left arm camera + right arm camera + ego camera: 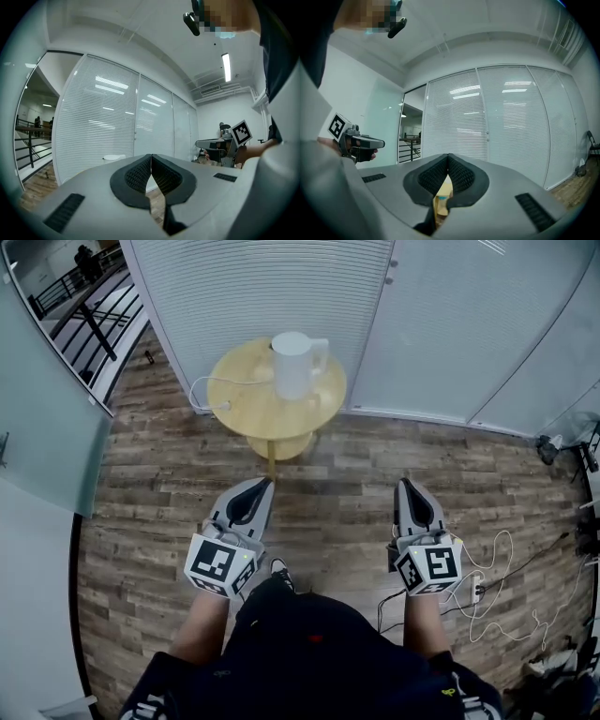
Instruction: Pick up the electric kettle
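The white electric kettle (298, 364) stands upright on a small round wooden table (239, 399) in front of the blind-covered glass wall. My left gripper (265, 482) is held over the wood floor short of the table, pointing at it, shut with nothing in it. My right gripper (405, 482) hangs level beside it, further right, also shut and empty. In the left gripper view the pads meet at the tip (151, 155) and the kettle's lid (114, 157) peeks over the left jaw. In the right gripper view the shut jaws (448, 155) hide most of the table (440, 201).
A white cord (202, 395) runs from the table's left side down to the floor. Loose cables and a power strip (487, 592) lie on the floor at the right. A glass partition and a railing (84, 306) stand at the left. The person's legs fill the bottom.
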Tool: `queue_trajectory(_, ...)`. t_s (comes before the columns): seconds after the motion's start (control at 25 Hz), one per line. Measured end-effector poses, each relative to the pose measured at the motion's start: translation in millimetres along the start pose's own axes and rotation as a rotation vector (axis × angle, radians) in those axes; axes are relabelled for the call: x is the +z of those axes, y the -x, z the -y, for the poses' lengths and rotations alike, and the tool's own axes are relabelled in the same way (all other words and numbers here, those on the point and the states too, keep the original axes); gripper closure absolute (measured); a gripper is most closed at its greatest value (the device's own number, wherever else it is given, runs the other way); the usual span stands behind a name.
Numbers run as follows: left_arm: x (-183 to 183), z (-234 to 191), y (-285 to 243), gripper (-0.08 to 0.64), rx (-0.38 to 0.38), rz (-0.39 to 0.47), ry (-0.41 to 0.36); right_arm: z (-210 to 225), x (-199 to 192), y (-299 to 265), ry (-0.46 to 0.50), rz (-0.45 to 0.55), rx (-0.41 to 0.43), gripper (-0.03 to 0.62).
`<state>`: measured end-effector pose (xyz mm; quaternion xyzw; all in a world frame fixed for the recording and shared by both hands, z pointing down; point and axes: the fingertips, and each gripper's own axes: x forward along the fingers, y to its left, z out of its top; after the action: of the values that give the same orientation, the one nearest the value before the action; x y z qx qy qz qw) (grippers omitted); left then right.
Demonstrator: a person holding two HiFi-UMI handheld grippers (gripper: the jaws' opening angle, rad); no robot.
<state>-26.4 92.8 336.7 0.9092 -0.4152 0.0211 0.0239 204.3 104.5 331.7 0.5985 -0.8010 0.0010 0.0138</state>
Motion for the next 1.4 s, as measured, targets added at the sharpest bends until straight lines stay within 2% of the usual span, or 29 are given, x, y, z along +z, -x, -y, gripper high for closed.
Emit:
queue_trajectory(0.44,-0.1,-116.8,-34.9,0.537,-0.016,-0.008,0.020,-34.6,0.8,-122.1,0.010,-0.047,0.003,0.568)
queue_trajectory(0.8,-15.5,-170.2,-49.3,0.537,-0.010,-0.038,0.033,-56.5,-12.4,-184.2,0.000,-0.077,0.035,0.568)
queue_trajectory(1.04,-20.0,-187.1,-73.9,0.537,-0.007,-0.047,0.025,-44.2,-23.8,-216.3,-0.016,-0.089,0.047,0.568)
queue_trajectory(1.4,-12.2,-219.6,-135.3,0.537,0.051,-0.044,0.008,-7.1,-25.2,-291.0,-0.026,-0.063,0.107,0.568)
